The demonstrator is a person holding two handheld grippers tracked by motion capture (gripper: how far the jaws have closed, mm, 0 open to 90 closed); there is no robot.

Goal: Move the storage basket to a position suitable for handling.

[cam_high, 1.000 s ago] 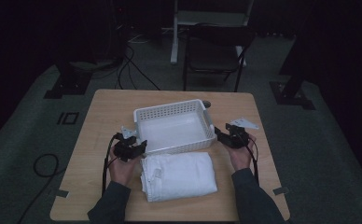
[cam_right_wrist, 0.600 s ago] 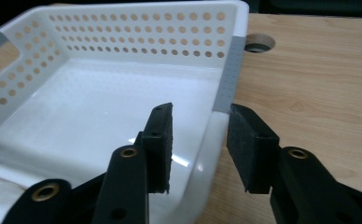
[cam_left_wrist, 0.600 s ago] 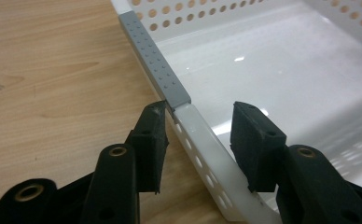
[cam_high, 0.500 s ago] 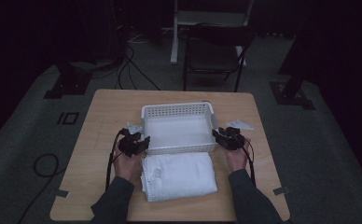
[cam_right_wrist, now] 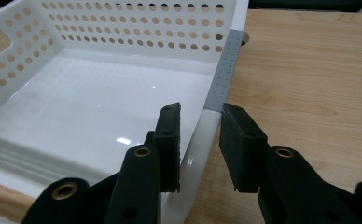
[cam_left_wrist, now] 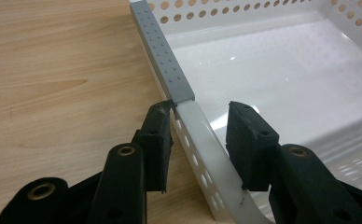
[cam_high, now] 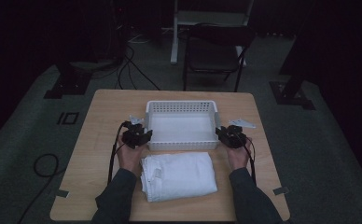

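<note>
Towel (cam_high: 179, 176), folded and white, lies nearest at 6 o'clock, unlabelled. Left gripper (cam_high: 137, 137) and right gripper (cam_high: 229, 136) have just closed, pinching opposite rims of the empty basket (cam_high: 181, 106) at table centre. Chair (cam_high: 216, 51) stands at 12 o'clock.

One basket, one towel, two grippers on one table

A single white perforated basket (cam_high: 181, 125) sits at the centre of the frame, with one folded white towel (cam_high: 179, 176) just below it, both on the one wooden table (cam_high: 100, 116). Two black grippers are counted: the left gripper (cam_high: 144, 136) at the basket's left rim and the right gripper (cam_high: 221, 135) at its right rim. One dark chair (cam_high: 215, 51) stands at upper centre, and two forearms enter from the bottom edge.
</note>
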